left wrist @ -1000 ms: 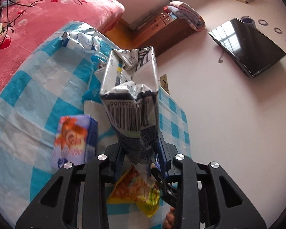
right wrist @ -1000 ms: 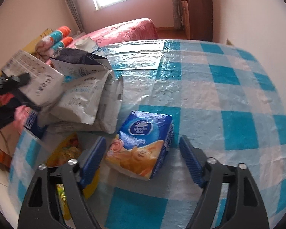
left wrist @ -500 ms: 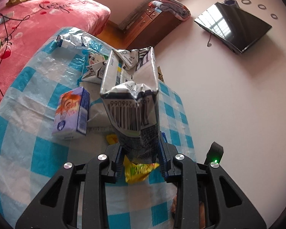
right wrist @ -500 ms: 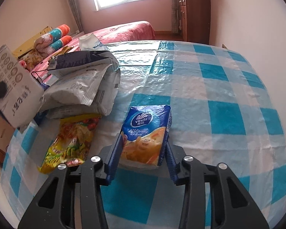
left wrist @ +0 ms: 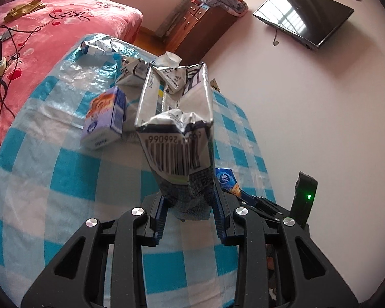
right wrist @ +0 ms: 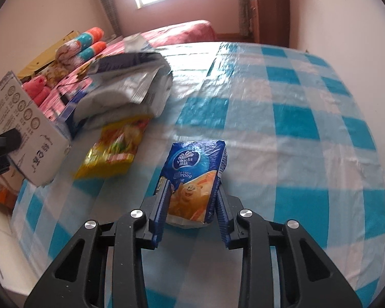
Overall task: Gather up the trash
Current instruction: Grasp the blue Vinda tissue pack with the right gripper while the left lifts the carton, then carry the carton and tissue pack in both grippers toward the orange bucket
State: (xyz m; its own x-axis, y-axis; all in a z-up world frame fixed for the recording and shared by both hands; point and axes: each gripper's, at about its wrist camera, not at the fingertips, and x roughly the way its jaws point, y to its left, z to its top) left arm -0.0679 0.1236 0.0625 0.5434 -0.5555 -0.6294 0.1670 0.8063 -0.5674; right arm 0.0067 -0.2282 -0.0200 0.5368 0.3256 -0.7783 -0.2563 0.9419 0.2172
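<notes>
My left gripper (left wrist: 190, 210) is shut on a crumpled white-and-navy carton (left wrist: 175, 125) with a barcode, held above the checked table; the carton also shows at the left edge of the right wrist view (right wrist: 25, 128). My right gripper (right wrist: 192, 205) is shut on a blue and orange tissue pack (right wrist: 195, 177), lifted just off the tablecloth. A yellow snack wrapper (right wrist: 115, 148) lies flat to its left. A pile of grey and white bags (right wrist: 131, 89) lies beyond it. A purple carton (left wrist: 105, 118) and a crushed white pack (left wrist: 100, 48) sit on the table.
The table carries a blue-and-white checked cloth (right wrist: 295, 118). A pink bed (left wrist: 51, 23) with a cable and charger stands beside it. A wooden dresser (left wrist: 197, 23) and wall TV (left wrist: 302, 15) are at the far side. Rolled blankets (right wrist: 82, 43) lie at the left.
My right gripper closed on the tissue pack and drew it back off the table. My left gripper lifted and pulled back with the carton, so the table looks farther away.
</notes>
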